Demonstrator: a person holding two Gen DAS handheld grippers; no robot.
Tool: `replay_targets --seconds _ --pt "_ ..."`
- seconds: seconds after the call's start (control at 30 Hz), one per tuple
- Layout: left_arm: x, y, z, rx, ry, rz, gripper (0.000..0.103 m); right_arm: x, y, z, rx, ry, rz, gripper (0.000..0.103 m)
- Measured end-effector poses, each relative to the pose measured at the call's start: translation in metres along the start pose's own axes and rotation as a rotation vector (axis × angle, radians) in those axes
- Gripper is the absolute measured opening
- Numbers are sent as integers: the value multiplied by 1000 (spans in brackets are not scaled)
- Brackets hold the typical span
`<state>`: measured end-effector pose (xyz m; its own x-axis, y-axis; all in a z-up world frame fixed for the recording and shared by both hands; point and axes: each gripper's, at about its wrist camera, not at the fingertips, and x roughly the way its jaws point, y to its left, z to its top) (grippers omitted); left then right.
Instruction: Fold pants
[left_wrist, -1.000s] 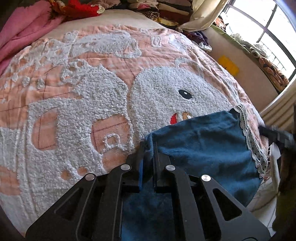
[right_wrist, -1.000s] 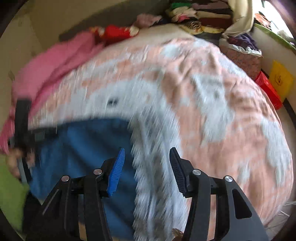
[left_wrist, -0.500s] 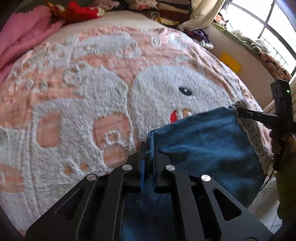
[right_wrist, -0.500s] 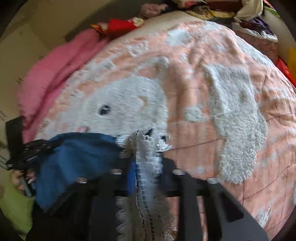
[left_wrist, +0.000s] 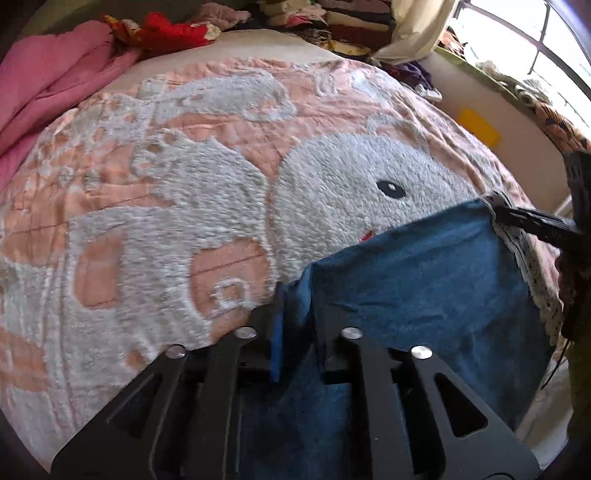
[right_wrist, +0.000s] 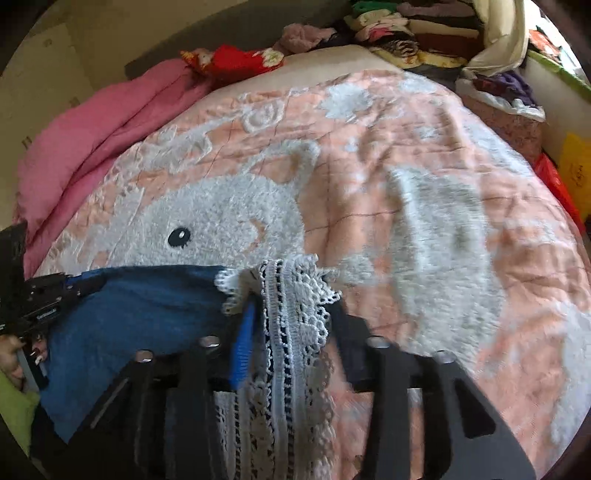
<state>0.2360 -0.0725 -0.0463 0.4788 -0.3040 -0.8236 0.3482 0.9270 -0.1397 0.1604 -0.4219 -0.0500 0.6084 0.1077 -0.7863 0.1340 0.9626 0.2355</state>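
We note the bed blanket (left_wrist: 229, 192), peach with a white fleece animal figure, filling most of both views; it is the work surface. On its near edge lie the blue pants (left_wrist: 424, 280), one folded layer stretched between the two tools, with a white lace trim (right_wrist: 295, 306) along the right-hand end. The left gripper (left_wrist: 297, 325) has its jaws just parting from a clamp; a bunched corner of blue cloth sits in the gap and we judge the pads no longer press it. The right gripper (right_wrist: 290, 332) likewise has been opening; the lace hangs between its jaws, the far finger clearly apart from it, so we read it as let go. Judgement: a fold has been laid down on the bed and both corners are being dropped; whether further folds are needed we cannot tell, since most of the garment runs out of frame below. Writing: none legible; a yellow sheet (right_wrist: 576, 166) at the right bears marks too small to read.
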Motion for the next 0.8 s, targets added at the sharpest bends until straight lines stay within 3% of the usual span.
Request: replay_targets --seconds 0.1,0.17,0.3,0.4,0.5,0.57,0.8 --pt "-28 8 1 -30 -34 20 34 -32 -4 -5 5 -47 -35 52" --pt "-50 13 -6 -51 -50 33 41 -55 -7 -15 21 -69 -36 53" --pt "-86 11 -42 -33 -55 61 42 -94 -13 -53 54 -48 -34 53" --pt "-96 7 -73 -51 -28 18 43 -106 -16 -80 108 -11 -9 52" --pt "-90 8 -101 -70 39 94 53 -110 -15 -102 159 28 41 49" --pt "-86 14 -112 -87 59 123 53 -107 -14 -112 172 52 54 49" --pt "-86 35 -117 -168 51 109 57 -83 -21 -132 260 109 88 51"
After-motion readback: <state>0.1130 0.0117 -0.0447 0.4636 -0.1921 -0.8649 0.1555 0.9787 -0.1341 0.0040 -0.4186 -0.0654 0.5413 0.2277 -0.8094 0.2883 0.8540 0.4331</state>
